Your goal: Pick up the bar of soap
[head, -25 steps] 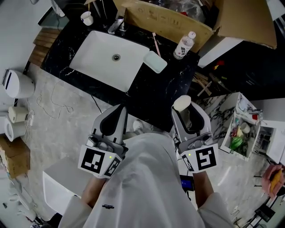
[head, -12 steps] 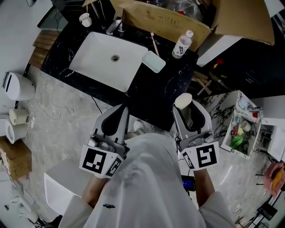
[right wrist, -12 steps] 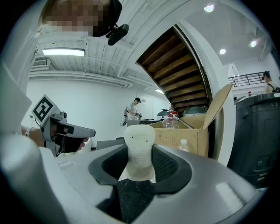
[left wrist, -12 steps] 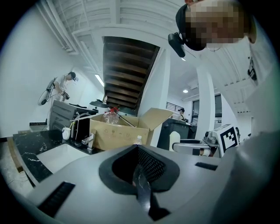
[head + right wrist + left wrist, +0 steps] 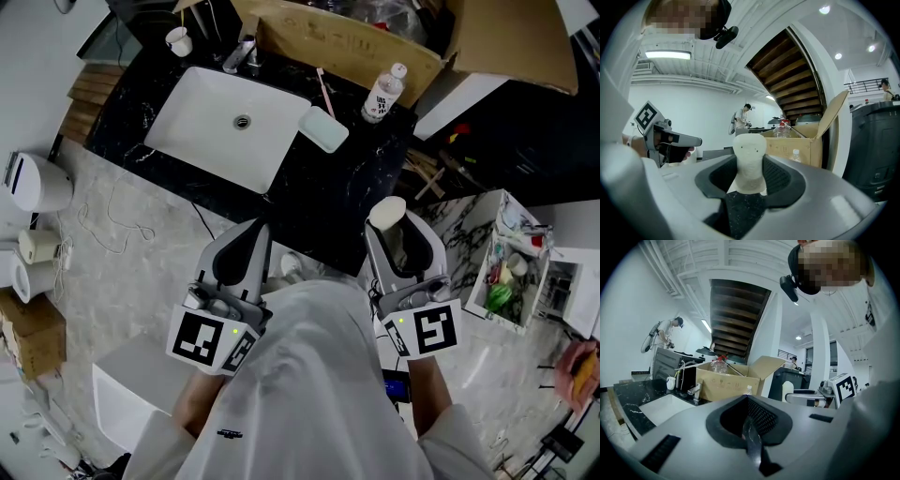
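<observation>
Gripping a cream bar of soap [image 5: 385, 212] by its lower half, the right gripper [image 5: 390, 225] has its 2 jaws parted only by the bar's thickness, so the rounded top stands clear beyond the tips. The soap sits well apart from the white rectangular sink [image 5: 202, 117], off the basin's near right corner and above the front edge of the black veined countertop [image 5: 323, 192]. The left gripper [image 5: 252, 229] has its jaws pressed together with nothing between them, and it hangs below the sink's near edge. In the right gripper view the bar of soap [image 5: 749, 159] looks matte and chalky, with a few tiny dark pits near its top, detail the head view does not resolve. The left gripper view shows the left gripper [image 5: 746, 398] with its ribbed inner pads meeting in 1 line. Only the head view shows a pale green rounded tray [image 5: 323, 129] touching the sink's right rim, with a clear plastic bottle [image 5: 385, 94] and an open cardboard box [image 5: 352, 45] beyond the basin.
</observation>
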Motion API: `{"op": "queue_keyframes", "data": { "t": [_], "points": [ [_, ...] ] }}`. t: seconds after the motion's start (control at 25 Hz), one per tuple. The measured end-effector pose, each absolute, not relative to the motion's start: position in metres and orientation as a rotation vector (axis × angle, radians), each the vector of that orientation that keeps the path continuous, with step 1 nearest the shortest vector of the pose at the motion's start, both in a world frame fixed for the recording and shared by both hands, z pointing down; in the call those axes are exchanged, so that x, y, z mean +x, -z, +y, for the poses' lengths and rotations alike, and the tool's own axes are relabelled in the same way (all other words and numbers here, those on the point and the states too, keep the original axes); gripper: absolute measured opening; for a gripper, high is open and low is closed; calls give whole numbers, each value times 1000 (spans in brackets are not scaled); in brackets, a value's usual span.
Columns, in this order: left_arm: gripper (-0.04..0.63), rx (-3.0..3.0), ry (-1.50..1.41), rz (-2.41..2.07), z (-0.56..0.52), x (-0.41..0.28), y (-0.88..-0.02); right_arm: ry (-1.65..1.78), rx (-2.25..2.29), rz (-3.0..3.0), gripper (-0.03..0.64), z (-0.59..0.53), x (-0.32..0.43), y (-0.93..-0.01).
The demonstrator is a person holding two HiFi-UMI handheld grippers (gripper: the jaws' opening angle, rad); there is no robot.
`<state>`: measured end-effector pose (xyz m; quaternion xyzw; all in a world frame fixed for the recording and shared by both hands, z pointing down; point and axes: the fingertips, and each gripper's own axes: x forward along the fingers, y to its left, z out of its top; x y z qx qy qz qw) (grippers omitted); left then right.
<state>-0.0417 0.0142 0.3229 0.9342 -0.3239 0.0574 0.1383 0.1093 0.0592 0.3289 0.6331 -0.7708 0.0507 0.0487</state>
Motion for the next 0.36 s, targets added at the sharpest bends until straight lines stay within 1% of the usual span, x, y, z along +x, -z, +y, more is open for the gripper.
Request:
{"op": "queue_keyframes", "data": {
  "t": [0.36],
  "points": [
    [0,2708,-167,-942,11,-43,-323,-158,1928,-2340,186,57,109,-332]
  ]
}}
